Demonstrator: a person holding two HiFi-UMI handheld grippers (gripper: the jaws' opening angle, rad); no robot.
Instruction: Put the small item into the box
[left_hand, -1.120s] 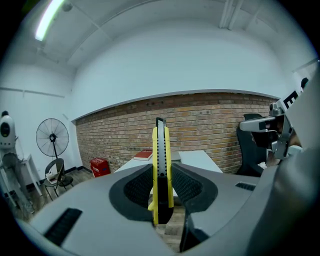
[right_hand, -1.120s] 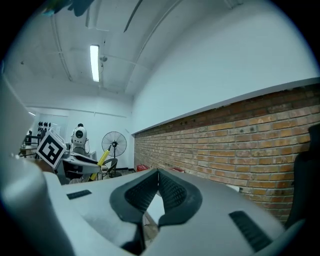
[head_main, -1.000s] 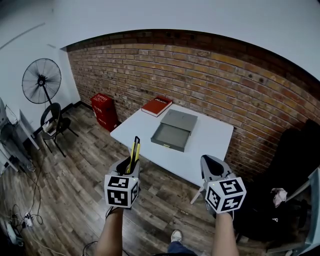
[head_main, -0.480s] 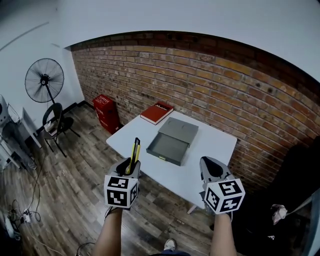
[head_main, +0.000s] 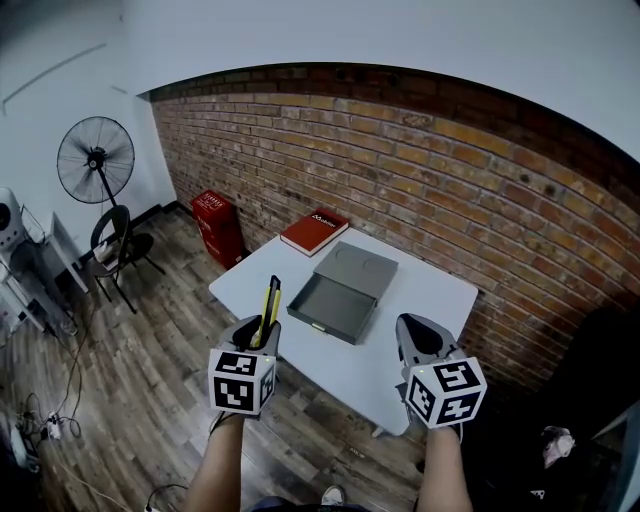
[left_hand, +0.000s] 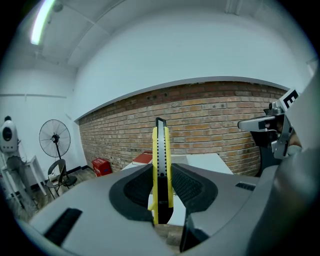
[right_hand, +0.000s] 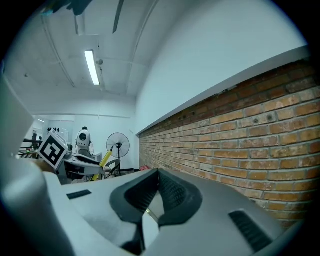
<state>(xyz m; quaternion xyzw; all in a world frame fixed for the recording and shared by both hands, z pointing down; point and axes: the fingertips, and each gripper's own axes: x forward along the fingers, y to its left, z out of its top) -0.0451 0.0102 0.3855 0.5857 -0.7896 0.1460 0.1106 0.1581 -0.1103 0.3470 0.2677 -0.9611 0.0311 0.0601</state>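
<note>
Left gripper (head_main: 262, 338): jaws clamped on a yellow utility knife (head_main: 270, 300), which stands upright, held in the air just short of the bench (head_main: 430, 300).
Right gripper (head_main: 420, 338): jaws closed together, nothing between them.
Grey box (head_main: 318, 325): lies open on the bench, near a red book (head_main: 314, 231).

Matt grey box (head_main: 332, 308); smooth white table (head_main: 432, 292); rough brick wall (head_main: 400, 170); wood-plank floor (head_main: 150, 360); yellow plastic utility knife (left_hand: 161, 165)
</note>
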